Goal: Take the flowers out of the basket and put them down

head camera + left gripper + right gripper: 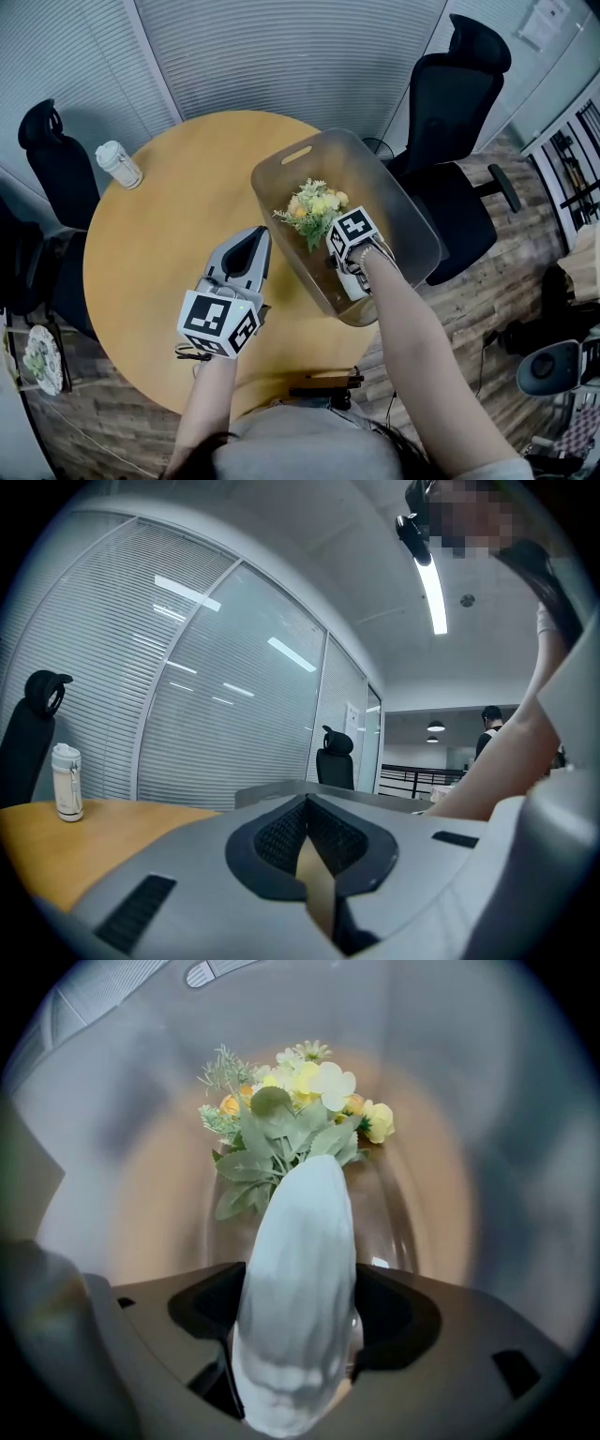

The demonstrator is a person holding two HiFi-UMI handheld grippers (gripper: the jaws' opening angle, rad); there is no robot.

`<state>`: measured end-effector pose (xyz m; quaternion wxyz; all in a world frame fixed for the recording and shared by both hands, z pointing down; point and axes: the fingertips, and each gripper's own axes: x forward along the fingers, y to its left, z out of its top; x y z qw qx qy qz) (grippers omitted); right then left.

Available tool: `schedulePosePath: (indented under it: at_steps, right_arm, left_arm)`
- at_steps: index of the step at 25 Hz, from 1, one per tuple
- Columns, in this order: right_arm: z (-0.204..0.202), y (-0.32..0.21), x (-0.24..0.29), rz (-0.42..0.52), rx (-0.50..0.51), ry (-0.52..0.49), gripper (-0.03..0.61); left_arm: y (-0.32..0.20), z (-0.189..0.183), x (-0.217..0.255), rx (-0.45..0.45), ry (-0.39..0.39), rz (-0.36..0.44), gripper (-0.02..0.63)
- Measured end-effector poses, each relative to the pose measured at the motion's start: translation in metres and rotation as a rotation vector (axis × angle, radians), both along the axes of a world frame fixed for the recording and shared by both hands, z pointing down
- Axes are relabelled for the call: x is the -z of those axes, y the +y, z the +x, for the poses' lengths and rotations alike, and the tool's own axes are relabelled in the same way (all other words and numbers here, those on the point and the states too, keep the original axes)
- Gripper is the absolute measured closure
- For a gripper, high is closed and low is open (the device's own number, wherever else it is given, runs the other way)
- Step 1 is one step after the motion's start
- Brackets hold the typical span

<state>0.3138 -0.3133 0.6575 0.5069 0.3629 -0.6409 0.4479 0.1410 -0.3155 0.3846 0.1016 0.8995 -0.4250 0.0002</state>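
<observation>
A bunch of yellow and white flowers (314,206) with green leaves sits in a white vase (354,284) inside a translucent grey basket (412,217) on the round wooden table (159,244). My right gripper (345,267) reaches down into the basket. In the right gripper view its jaws stand wide on either side of the vase (300,1288), with the flowers (291,1101) beyond them against the basket wall (112,1147). I see no firm press of the pads. My left gripper (251,242) rests level over the table left of the basket, shut and empty (307,803).
A white lidded cup (119,164) stands at the table's far left edge (66,782). Black office chairs stand behind the basket (459,141) and at the left (52,159). Glass walls with blinds run behind the table. A person stands far off in the left gripper view.
</observation>
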Motion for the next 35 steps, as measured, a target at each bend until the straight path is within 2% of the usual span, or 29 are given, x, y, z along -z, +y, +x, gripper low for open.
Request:
schedulePosePath:
  at_steps: [4,9,14,21,35]
  right_arm:
    - [-0.001,-0.010,0.000,0.056,-0.010,-0.009,0.206]
    - [-0.006,-0.012,-0.006,0.085,-0.049,-0.070,0.206]
    - [-0.008,-0.027,-0.003,0.165,-0.021,-0.060,0.206]
    - [-0.008,-0.037,-0.001,0.181,-0.057,-0.104,0.206]
    - [-0.006,-0.041,0.028,0.266,-0.051,-0.155,0.204]
  left_arm:
    - [0.001,0.002,0.000,-0.004,-0.009,0.002,0.609]
    - [0.002,0.005,0.000,-0.003,-0.019,0.001,0.609]
    - [0.002,0.002,0.000,-0.002,-0.024,0.004,0.609]
    - [0.000,-0.003,0.002,0.006,-0.033,0.010,0.609]
    - [0.004,0.002,0.004,-0.005,-0.027,0.021,0.609]
